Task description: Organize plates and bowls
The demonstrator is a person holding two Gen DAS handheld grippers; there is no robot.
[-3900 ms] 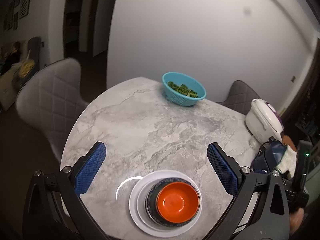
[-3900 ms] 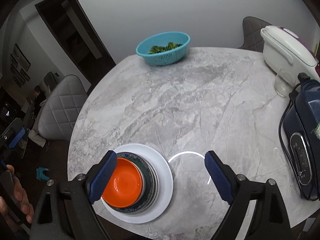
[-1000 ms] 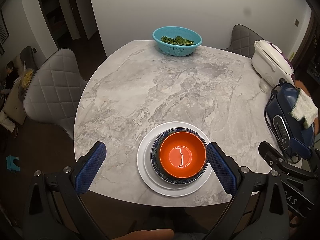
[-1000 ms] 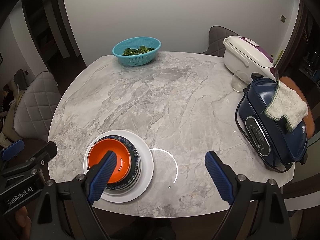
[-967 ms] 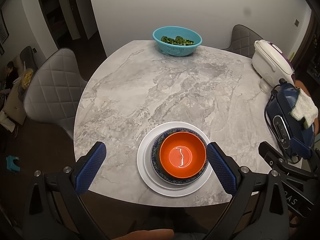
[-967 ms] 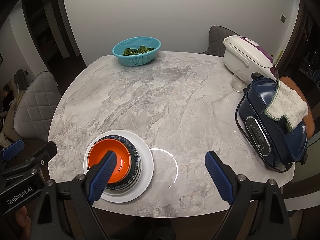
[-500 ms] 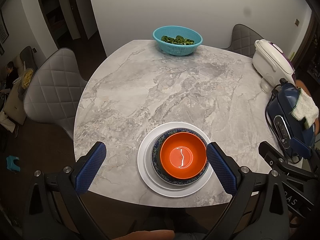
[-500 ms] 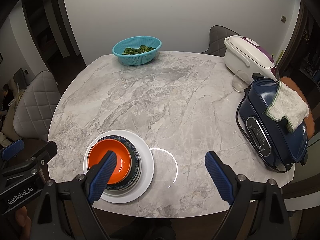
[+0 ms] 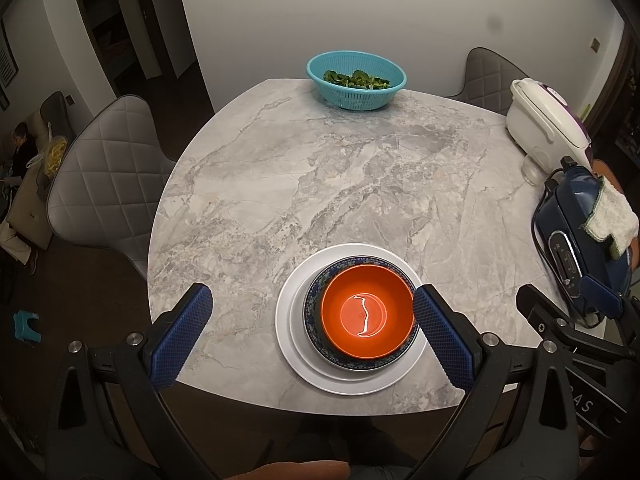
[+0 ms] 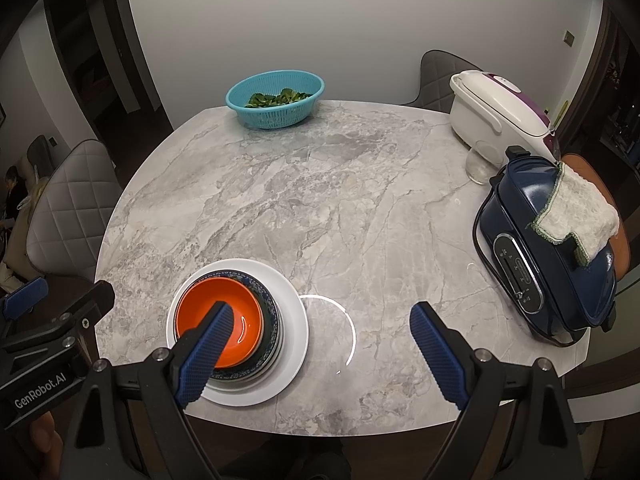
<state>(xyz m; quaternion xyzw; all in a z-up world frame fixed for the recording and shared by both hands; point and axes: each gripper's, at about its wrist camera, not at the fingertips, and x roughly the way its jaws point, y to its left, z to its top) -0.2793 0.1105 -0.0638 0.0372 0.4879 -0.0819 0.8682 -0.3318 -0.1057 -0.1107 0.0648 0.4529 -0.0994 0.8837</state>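
Currently I hold both tools above the near edge of the marble table (image 9: 320,184); the left gripper (image 9: 310,330) stands wide apart and holds nothing, and the right gripper (image 10: 320,346) is likewise spread wide and unloaded; an orange bowl (image 9: 367,310), with nothing in it but a light reflection, sits nested in a blue patterned bowl (image 9: 316,300), which rests on stacked white plates (image 9: 290,316) close to the near edge; a teal colander (image 9: 356,80) containing green leaves sits at the far edge; the wide middle of the tabletop between stack and colander lies open; along the right edge stand a white appliance (image 10: 492,108), a clear glass (image 10: 480,164) just beside it, and a dark blue cooker (image 10: 548,268) with a white cloth (image 10: 576,216) draped on its lid; a grey quilted chair (image 9: 104,176) stands off the left edge
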